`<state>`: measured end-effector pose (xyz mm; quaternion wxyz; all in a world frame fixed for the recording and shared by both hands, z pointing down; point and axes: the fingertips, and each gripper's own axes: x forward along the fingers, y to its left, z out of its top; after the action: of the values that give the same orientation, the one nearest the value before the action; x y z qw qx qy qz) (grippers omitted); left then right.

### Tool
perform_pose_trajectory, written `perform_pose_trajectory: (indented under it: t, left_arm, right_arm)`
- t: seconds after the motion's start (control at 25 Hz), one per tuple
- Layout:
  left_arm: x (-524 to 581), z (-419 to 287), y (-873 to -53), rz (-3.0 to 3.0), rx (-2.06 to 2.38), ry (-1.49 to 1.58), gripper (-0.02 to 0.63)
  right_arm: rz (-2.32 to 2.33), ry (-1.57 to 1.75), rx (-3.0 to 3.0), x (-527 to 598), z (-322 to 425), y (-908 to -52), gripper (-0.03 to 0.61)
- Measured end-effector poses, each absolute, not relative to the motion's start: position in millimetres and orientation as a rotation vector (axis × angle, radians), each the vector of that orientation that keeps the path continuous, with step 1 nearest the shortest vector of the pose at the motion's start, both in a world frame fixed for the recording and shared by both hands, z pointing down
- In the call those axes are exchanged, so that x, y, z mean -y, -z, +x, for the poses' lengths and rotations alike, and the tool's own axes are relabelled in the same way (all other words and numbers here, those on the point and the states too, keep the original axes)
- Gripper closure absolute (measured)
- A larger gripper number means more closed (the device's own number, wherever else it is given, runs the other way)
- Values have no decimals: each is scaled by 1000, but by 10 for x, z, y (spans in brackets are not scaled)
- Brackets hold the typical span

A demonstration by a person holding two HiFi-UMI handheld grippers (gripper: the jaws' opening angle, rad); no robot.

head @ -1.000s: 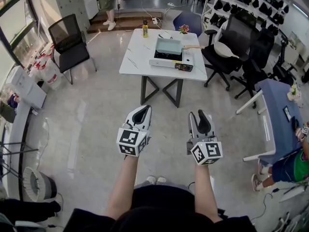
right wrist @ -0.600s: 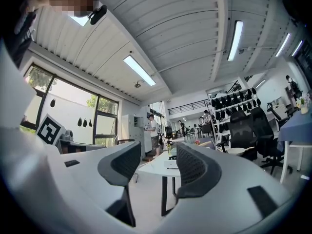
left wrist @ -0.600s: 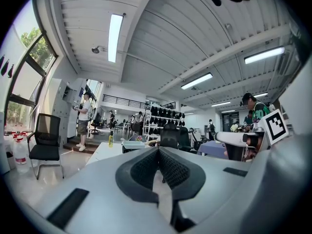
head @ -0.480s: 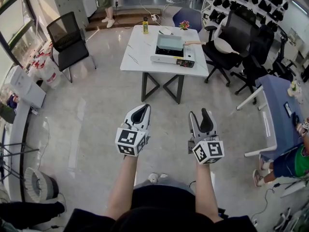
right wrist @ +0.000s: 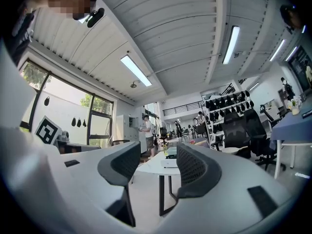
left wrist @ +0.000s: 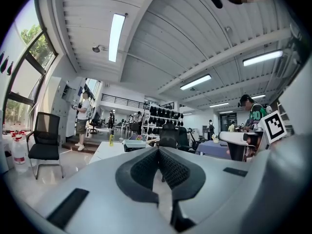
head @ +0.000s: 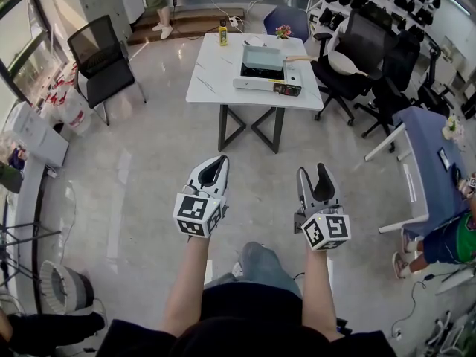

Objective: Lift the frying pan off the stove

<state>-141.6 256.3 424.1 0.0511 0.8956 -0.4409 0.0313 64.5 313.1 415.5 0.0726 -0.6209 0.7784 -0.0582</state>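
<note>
The pale green square frying pan [head: 262, 56] with a wooden handle sits on a white portable stove [head: 266, 82] on the white table [head: 216, 80], well ahead of me across the floor. The pan [left wrist: 132, 142] and stove [right wrist: 170, 163] show small and far off in both gripper views. Both grippers are held out level at waist height, far from the table. My left gripper [head: 215, 166] [left wrist: 158, 150] is shut with nothing in it. My right gripper [head: 315, 175] [right wrist: 158, 151] is open and empty; its jaws have just been opening.
A yellow bottle [head: 222, 33] and a small flower pot [head: 282, 31] stand at the table's far edge. A black mesh chair [head: 100, 54] is at the left, office chairs [head: 357, 58] at the right. A blue table [head: 428, 162] and a seated person [head: 446, 244] are further right.
The right gripper's jaws have spread wider. I have stepped forward: a knee now shows below the grippers, and the left gripper has shifted slightly ahead.
</note>
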Motion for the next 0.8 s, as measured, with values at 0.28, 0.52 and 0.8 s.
perform_pose_trajectory:
  t: [0.28,0.52,0.8]
  left_arm:
    - [-2379,-1527,-4280,2717,1355,-105,595]
    - [-2027,-1666,-4223,2702,1416,-73,595]
    - [-1188,-1583,-4254,2712,1524,-88,595]
  right_arm:
    - [-1879,184,-2326,-2906,657,-4175,365]
    - [-1842,159,-2339,-2508,671,-4110,365]
    - [-1822,99,-2340,-1567,963,-4085,365]
